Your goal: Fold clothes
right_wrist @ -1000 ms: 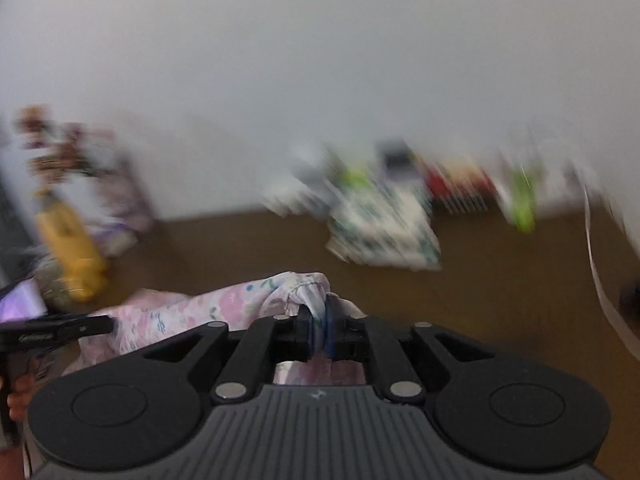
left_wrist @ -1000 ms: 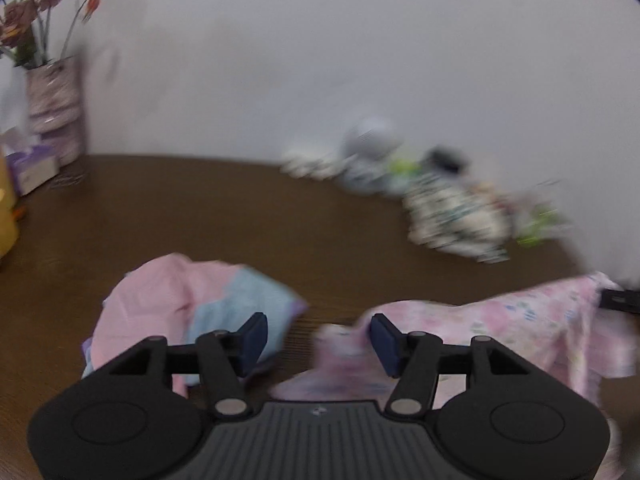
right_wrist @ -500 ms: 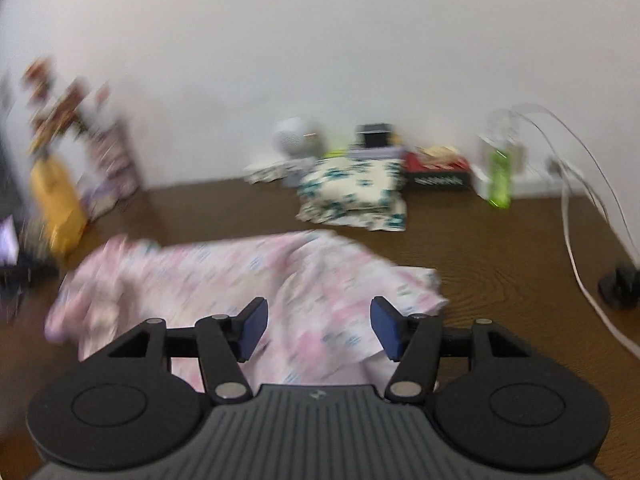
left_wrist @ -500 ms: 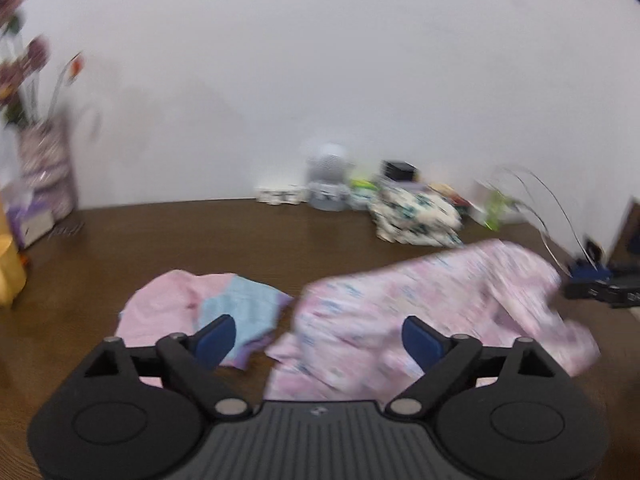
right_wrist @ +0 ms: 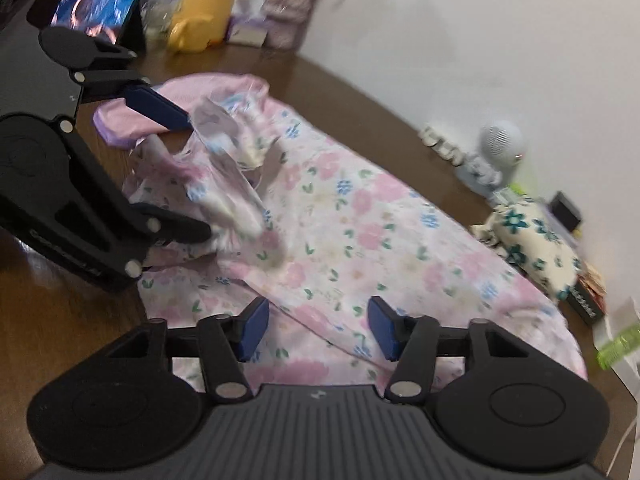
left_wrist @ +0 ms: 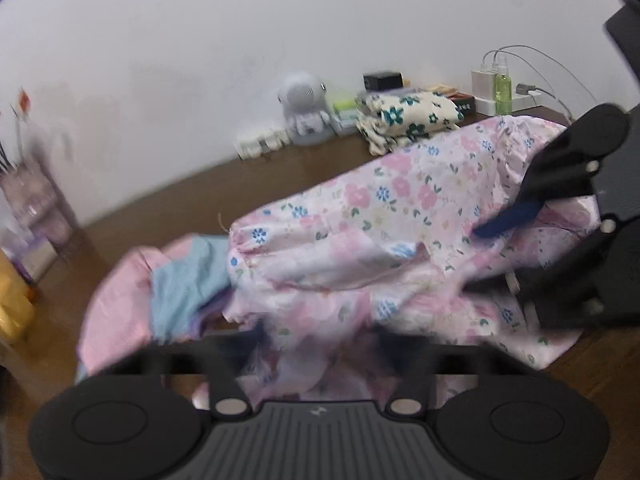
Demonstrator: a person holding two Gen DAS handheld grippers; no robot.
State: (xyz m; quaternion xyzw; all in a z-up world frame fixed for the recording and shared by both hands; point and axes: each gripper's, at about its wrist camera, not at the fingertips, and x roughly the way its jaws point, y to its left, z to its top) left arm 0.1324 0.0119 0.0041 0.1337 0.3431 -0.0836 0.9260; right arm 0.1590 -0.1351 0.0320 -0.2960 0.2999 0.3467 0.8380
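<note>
A pink floral garment [left_wrist: 392, 216] lies spread and rumpled on the brown table [left_wrist: 168, 204]; it also shows in the right wrist view [right_wrist: 360, 220]. My left gripper [left_wrist: 320, 344] is open low over its near edge, with cloth between the fingers. My right gripper [right_wrist: 314, 328] is open just above the garment's other side, touching nothing. Each gripper shows in the other's view: the right one [left_wrist: 492, 256] and the left one [right_wrist: 184, 172], both with jaws apart. A pink and light blue garment [left_wrist: 160, 292] lies partly under the floral one.
A folded cream floral cloth [left_wrist: 408, 116], a small grey speaker [left_wrist: 304, 108], chargers with cables [left_wrist: 492, 80] and a green bottle [left_wrist: 502, 92] line the wall. A yellow toy [right_wrist: 204, 4], a tablet [right_wrist: 96, 4] and a vase [right_wrist: 288, 4] stand at the far left end.
One second ago my right gripper was shut on the floral garment and lifting it. It has let go, the garment dropped onto the table, and both grippers came low over it.
</note>
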